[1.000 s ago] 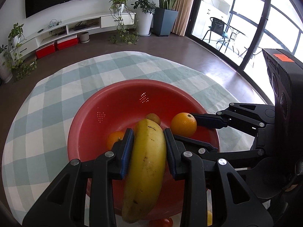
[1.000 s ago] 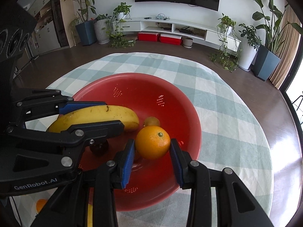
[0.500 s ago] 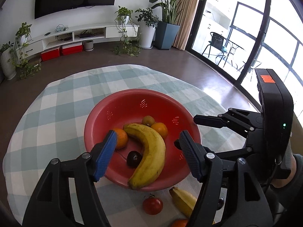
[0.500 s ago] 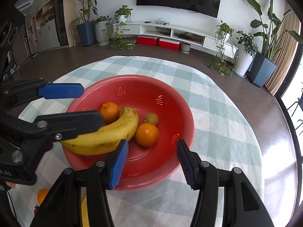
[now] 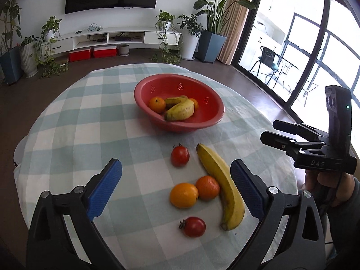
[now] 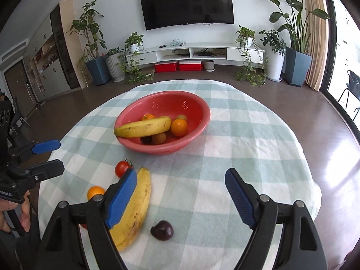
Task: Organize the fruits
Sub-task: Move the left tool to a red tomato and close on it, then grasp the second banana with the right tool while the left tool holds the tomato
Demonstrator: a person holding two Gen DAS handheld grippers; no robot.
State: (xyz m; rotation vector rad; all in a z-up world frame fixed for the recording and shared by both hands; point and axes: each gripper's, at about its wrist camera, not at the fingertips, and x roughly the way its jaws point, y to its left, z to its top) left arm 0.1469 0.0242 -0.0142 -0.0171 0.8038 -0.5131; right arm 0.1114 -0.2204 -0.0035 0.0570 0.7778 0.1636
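Right gripper (image 5: 277, 132) body reads "DAS", jaws opening, empty; left gripper (image 5: 176, 193) jaws opening, empty, above tablecloth (image 5: 67, 117).

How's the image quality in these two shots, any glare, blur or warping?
Left wrist view: the window is blown out and the table edge bows from fisheye. Right wrist view: glare patch on the floor; fruit in the red bowl stays sharp.
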